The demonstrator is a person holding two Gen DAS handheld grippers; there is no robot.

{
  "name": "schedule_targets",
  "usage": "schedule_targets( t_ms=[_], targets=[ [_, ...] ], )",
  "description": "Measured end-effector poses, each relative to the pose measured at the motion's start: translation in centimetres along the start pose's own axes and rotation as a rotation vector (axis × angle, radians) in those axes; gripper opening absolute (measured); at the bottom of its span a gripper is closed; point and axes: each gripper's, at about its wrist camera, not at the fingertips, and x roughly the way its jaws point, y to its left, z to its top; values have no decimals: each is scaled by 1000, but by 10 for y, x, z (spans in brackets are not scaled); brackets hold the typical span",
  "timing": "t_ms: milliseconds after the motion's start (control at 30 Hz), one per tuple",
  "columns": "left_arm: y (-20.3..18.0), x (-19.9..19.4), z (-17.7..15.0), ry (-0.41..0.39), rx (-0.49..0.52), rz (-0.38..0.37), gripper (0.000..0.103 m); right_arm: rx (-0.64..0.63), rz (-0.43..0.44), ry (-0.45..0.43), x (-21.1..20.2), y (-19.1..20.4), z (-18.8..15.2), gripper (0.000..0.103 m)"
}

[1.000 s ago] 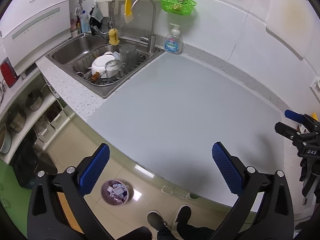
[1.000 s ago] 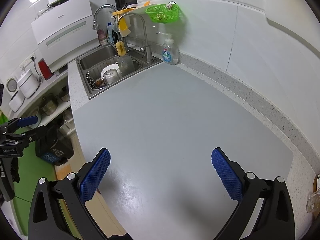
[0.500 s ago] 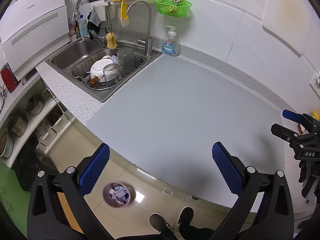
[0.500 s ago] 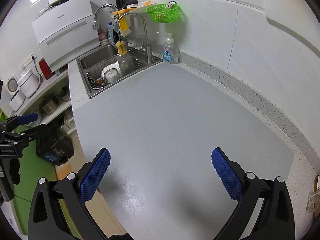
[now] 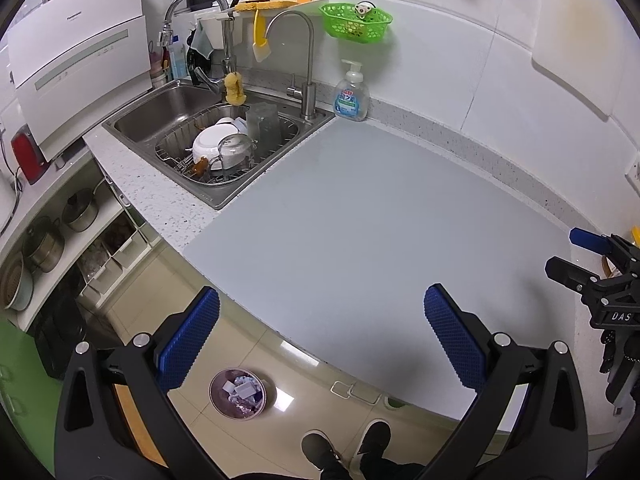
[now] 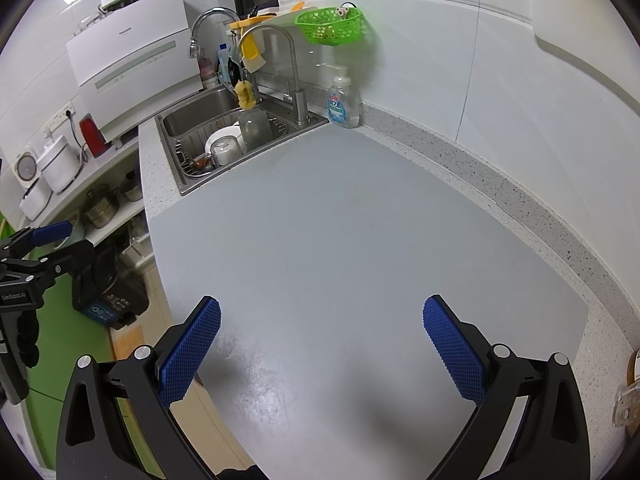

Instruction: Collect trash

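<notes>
A small round bin (image 5: 242,392) full of crumpled trash stands on the floor below the counter's front edge, seen in the left wrist view. My left gripper (image 5: 320,340) hangs open above the counter edge, nothing between its blue pads; it also shows at the left edge of the right wrist view as the left gripper (image 6: 40,240). My right gripper (image 6: 320,344) is open and empty over the grey counter mat (image 6: 340,240); the right gripper (image 5: 592,264) appears at the far right of the left wrist view. No loose trash shows on the mat.
A steel sink (image 5: 208,136) with a dish rack and dishes lies at the back left, with a soap bottle (image 5: 352,96) beside it and a green basket (image 5: 356,24) on the wall. Shelves of pots (image 5: 44,240) stand lower left. The person's shoes (image 5: 348,448) are below the counter.
The left wrist view has shifted slightly, so the sink and the floor bin sit a little lower and to the right in frame. Both grippers stay open.
</notes>
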Motion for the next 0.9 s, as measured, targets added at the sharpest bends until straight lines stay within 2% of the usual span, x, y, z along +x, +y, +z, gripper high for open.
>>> schedule_targets(
  t_ms=[900],
  targets=[
    [2,-5,1,-8,5,2,100,-9,1,-3,-1,1,3,97]
  ],
)
